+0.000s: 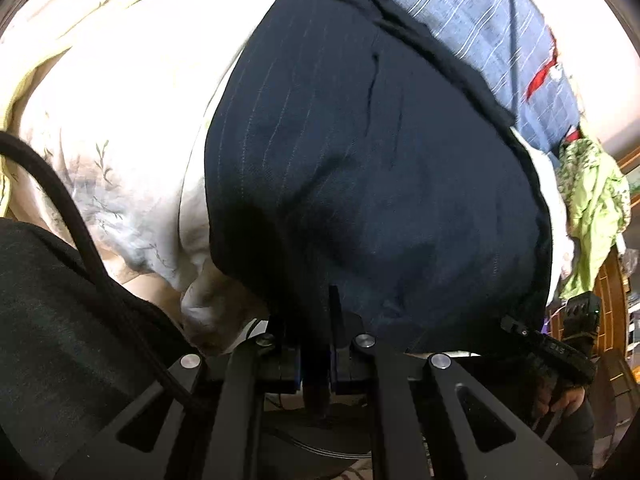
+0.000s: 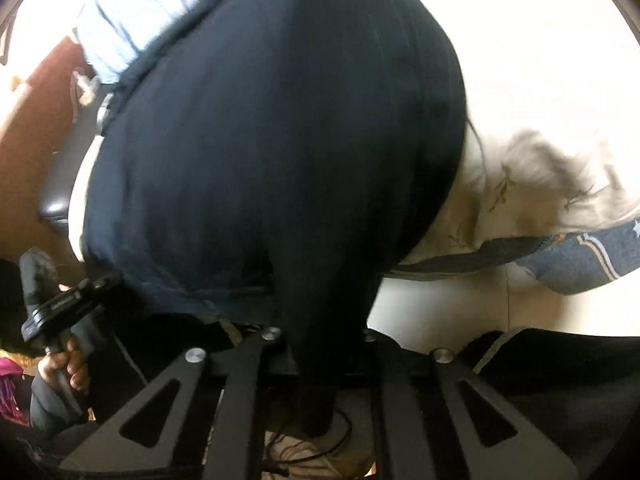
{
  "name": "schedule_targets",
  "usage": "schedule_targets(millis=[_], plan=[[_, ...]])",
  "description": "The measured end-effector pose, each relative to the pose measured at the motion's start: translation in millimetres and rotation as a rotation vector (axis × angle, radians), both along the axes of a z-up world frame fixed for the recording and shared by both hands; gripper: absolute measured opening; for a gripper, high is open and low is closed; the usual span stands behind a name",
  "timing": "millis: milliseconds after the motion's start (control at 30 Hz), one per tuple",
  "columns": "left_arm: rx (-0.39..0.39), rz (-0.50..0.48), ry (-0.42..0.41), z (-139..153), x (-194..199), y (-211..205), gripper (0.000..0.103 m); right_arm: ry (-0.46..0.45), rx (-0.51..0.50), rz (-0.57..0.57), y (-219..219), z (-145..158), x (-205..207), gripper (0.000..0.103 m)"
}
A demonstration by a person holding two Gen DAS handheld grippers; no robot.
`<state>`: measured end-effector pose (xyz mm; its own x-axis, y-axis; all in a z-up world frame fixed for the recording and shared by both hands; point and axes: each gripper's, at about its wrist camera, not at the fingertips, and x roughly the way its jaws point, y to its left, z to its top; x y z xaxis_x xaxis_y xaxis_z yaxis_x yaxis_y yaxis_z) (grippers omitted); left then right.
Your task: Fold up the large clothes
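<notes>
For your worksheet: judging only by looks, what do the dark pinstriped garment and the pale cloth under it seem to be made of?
The dark pinstriped garment looks like a woven, matte navy suiting, perhaps wool or a blend: fine pale stripes and soft creases show. The pale cloth seems a thin, smooth woven sheet, possibly cotton, with a faint printed leaf pattern and loose wrinkles.

A home, most likely a bedroom or living area where laundry is sorted. A soft surface covered by a cream sheet printed with faint leafy sprigs (image 1: 100, 184) fills the left wrist view from 8 to 11 o'clock. Loose clothes lie piled on it: a blue striped garment (image 1: 480, 20) at 1 o'clock and a crumpled lime-green patterned cloth (image 1: 592, 208) at 3 o'clock. Carved brown wooden furniture (image 1: 612, 292) stands at 4 o'clock. In the right wrist view, a blue patterned cushion or blanket edge (image 2: 580, 256) sits at 3 o'clock.
</notes>
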<state>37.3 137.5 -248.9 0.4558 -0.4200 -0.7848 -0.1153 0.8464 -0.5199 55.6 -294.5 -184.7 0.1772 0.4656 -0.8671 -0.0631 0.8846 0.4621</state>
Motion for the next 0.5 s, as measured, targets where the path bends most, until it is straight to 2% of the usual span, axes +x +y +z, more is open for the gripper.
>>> schedule_targets(millis=[133,300,400,500], plan=[[-0.030,-0.009,-0.049,17.9,-6.7,3.4,0.007,-0.053,0.151,-0.017,-6.9,32.5,-8.0,0.007],[-0.136,0.021,-0.141,54.0,-10.3,17.5,0.007,-0.124,0.287,-0.034,-17.5,74.6,-8.0,0.007],[-0.138,0.025,-0.196,77.7,1.4,24.1,0.007,-0.172,0.391,-0.060,-23.0,96.4,8.5,0.007],[-0.131,0.032,-0.257,103.9,29.5,31.0,0.007,-0.230,0.424,-0.059,-15.7,115.4,34.9,0.007]])
